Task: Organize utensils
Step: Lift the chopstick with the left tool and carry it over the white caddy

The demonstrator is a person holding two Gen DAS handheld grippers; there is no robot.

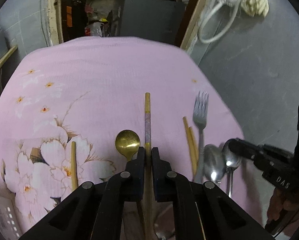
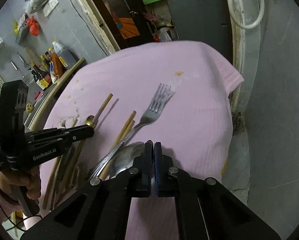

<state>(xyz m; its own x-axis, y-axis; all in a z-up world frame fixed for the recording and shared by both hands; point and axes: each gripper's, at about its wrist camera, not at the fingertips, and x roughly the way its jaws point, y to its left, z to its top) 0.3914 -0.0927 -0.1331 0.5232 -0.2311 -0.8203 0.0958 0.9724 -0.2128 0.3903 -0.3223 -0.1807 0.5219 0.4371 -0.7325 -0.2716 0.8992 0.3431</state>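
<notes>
Patterned chopstick [image 1: 147, 120]: pinched between pads of left tool [image 1: 148, 154], far end projected over pink floral cloth [image 1: 109, 70] on surface. Gold spoon [image 1: 127, 140]: laid just left of that tool. Plain chopstick [image 1: 74, 166]: laid further left, apart. Chopstick pair [image 1: 190, 140], fork [image 1: 200, 112], two steel spoons [image 1: 214, 165]: clustered at right. Right tool [image 2: 153, 146]: pressed together at steel spoon bowl [image 2: 127, 156]; grip on spoon cannot be told.
</notes>
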